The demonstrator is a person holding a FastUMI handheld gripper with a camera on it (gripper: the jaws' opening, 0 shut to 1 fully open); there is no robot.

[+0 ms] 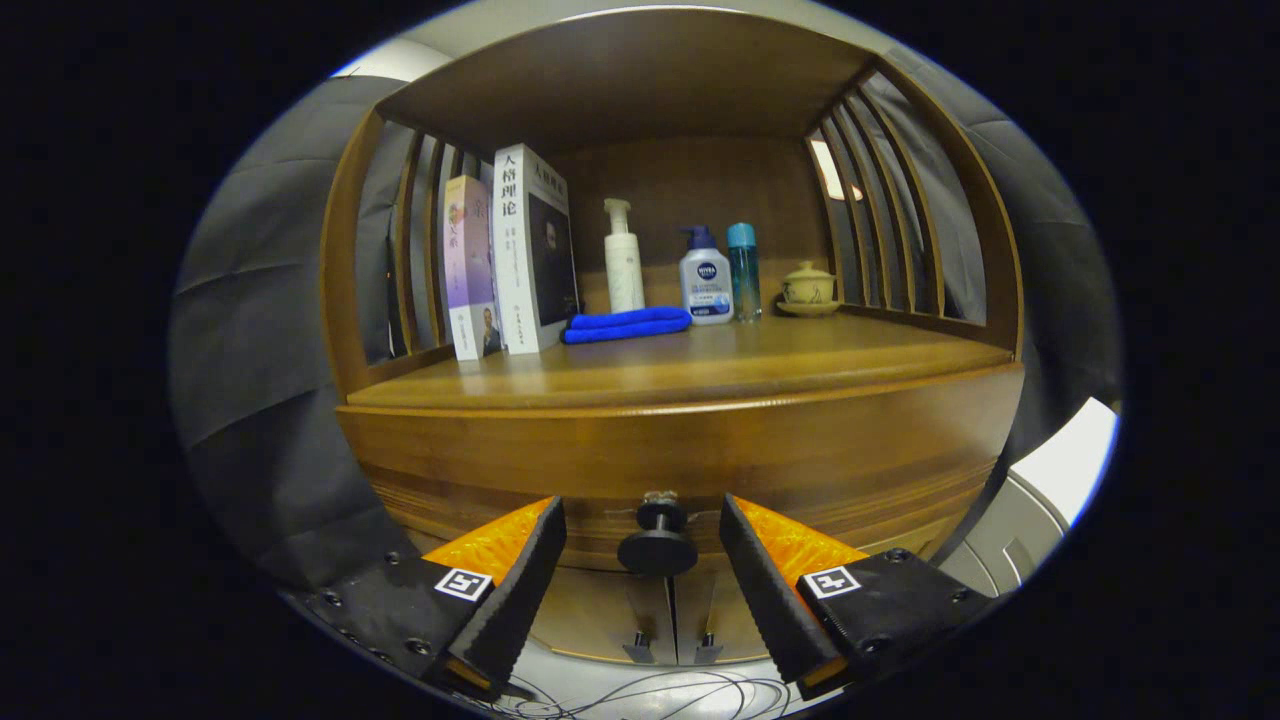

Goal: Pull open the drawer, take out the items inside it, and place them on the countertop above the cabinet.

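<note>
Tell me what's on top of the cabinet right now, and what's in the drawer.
On the countertop: two books, blue cloth, three bottles, lidded cup. The drawer is shut, contents hidden. The gripper is open around its knob.

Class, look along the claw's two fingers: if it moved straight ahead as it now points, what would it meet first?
Most likely the drawer knob, which sits between the open fingers of the claw. Just behind it is the closed drawer front. Depth is hard to judge, so how far off the knob lies is unclear.

front of the countertop (pixel 700 375) is wide open. books (pixel 510 255), blue cloth (pixel 626 324) and bottles (pixel 706 275) crowd the back.

gripper (pixel 643 545) fingers gape around the drawer knob (pixel 657 545).
</note>
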